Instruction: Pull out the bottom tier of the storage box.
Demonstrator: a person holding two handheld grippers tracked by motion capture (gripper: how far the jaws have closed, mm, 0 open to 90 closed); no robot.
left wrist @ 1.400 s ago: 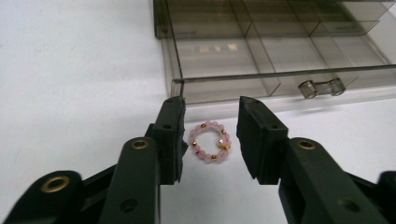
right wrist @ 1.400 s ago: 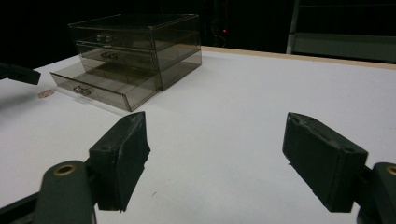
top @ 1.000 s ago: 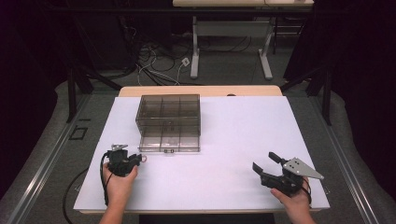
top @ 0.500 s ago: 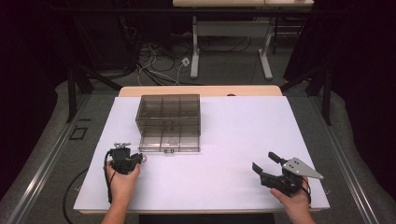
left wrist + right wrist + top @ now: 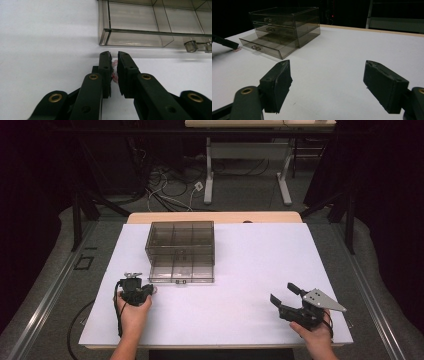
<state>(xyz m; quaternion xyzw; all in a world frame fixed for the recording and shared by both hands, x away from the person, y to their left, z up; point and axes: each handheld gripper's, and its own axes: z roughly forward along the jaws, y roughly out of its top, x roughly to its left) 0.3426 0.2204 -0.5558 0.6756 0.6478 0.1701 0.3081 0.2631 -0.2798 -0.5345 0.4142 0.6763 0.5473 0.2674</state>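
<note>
White table top (image 5: pixel 240 270) on a wooden desk, dark room behind with cables and desk legs on grey floor. Smoky clear drawer organizer (image 5: pixel 181 251) sits left of centre, bottom drawer (image 5: pixel 181 272) pulled out toward the person, small knob handles on its front.

Left gripper (image 5: pixel 145 290) low on the table just in front of the drawer's left corner, held in left hand (image 5: pixel 134 312). In the left gripper view its jaws have just been closing and stand nearly together, pinching a small pink-and-white item (image 5: pixel 114 71); too small to tell what it is. The item sits on the table surface, just beside the open drawer's front corner, not inside it.

Right gripper (image 5: pixel 285 295) near the front right of the table, well apart from the organizer, held in right hand (image 5: pixel 316 337). Jaws spread wide, nothing between them, bare table under them. Grey three-cornered plate on top.
</note>
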